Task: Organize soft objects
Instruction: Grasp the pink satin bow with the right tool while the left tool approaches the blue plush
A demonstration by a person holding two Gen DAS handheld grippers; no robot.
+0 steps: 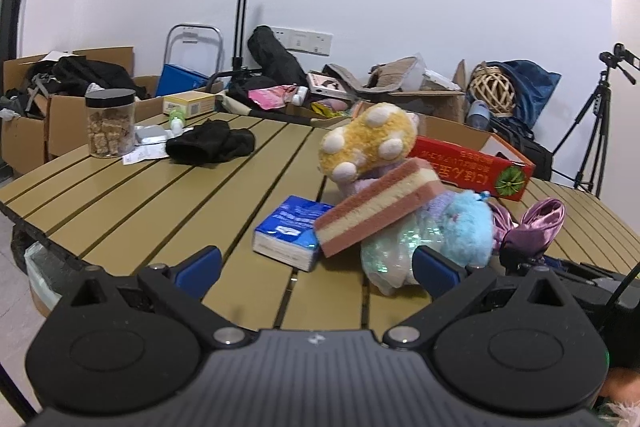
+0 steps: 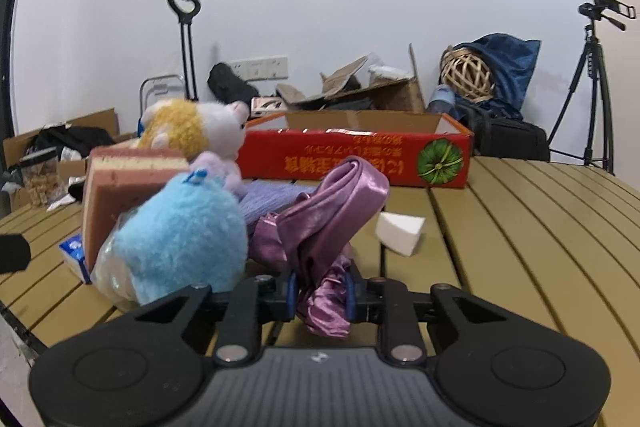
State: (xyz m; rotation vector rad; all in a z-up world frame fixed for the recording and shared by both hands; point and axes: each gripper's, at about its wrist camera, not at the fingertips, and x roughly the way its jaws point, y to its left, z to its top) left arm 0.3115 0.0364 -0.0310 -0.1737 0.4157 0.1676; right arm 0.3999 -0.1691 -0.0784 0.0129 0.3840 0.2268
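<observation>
Right gripper clamped on purple satin cloth near table's front edge, seemingly for sorting; left gripper spread, empty.

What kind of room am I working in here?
Probably a storage or workroom used for recording, not a lived-in home: open cardboard boxes crowd the floor beside a folding cart, and a camera on a tripod faces the slatted table.

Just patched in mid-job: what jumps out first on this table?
A heap of soft things sits mid-table: a yellow spotted plush on top, a pink sponge leaning beneath it, a blue fluffy toy in front. The right hand-held gripper is shut on purple satin cloth, with the red box behind.
</observation>
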